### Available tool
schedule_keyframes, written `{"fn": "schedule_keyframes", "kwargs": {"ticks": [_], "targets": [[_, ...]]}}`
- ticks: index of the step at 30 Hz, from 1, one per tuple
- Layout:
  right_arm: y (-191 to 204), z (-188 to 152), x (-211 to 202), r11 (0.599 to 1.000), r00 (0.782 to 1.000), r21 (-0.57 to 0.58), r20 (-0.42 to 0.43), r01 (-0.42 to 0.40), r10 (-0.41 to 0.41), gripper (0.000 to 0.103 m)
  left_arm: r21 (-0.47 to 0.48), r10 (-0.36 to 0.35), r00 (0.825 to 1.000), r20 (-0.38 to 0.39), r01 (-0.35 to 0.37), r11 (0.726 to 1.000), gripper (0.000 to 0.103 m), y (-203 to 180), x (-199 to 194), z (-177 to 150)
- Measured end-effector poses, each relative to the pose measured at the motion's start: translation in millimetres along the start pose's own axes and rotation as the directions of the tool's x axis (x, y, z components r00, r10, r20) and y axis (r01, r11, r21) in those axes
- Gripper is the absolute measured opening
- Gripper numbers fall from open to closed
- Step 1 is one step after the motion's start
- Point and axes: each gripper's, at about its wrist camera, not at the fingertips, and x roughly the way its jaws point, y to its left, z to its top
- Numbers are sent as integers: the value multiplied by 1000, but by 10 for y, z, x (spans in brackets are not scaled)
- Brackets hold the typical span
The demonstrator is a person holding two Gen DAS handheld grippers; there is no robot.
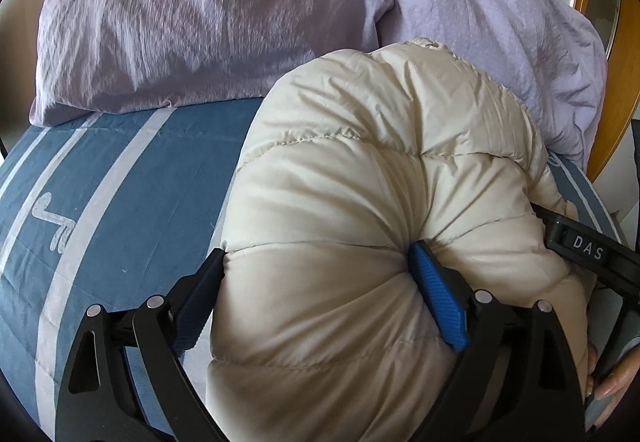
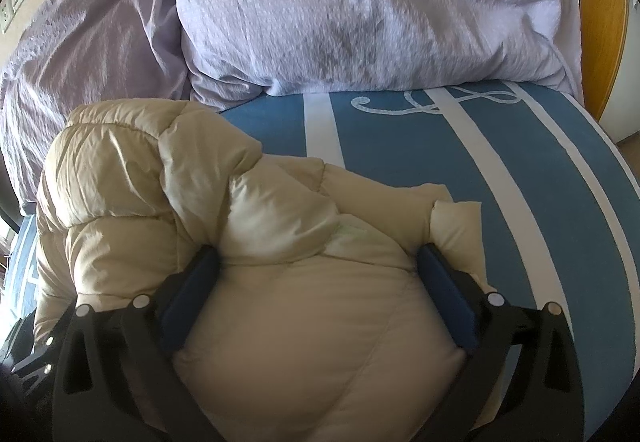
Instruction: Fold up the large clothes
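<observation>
A cream puffy down jacket (image 1: 360,182) lies bunched on a blue bed cover with white stripes (image 1: 120,182). My left gripper (image 1: 320,262) is shut on a thick fold of the jacket, which bulges between its blue pads (image 1: 440,302). My right gripper (image 2: 318,262) is shut on another thick part of the jacket (image 2: 280,282), its dark blue pads (image 2: 444,294) pressing into the padding. The right gripper's black body marked DAS (image 1: 588,254) shows at the right edge of the left wrist view. The jacket's lower parts are hidden under the grippers.
Two lilac pillows (image 1: 200,14) (image 2: 360,2) lie at the head of the bed behind the jacket. A wooden headboard (image 1: 624,82) curves along the right. The striped bed cover (image 2: 520,182) extends right of the jacket.
</observation>
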Motion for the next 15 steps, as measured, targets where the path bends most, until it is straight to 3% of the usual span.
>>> {"fn": "schedule_keyframes", "kwargs": {"ticks": [6,9,12,15], "targets": [[-81,-25,-118,997,997,18,-19,-70,70,100,9,34,999,-9,-34,999,94,24,-116,24],[-227,-41,-379,996,996,12,9,-88,88,100,3,15,1000,4,-15,1000,94,111,-302,12],[-510,-40,-612,990,993,77,22,-115,113,101,-46,-23,999,-25,21,999,94,282,-400,4],[-778,-59,-690,969,981,159,-11,-191,195,101,-109,-58,997,-47,53,993,94,454,-456,-15]]}}
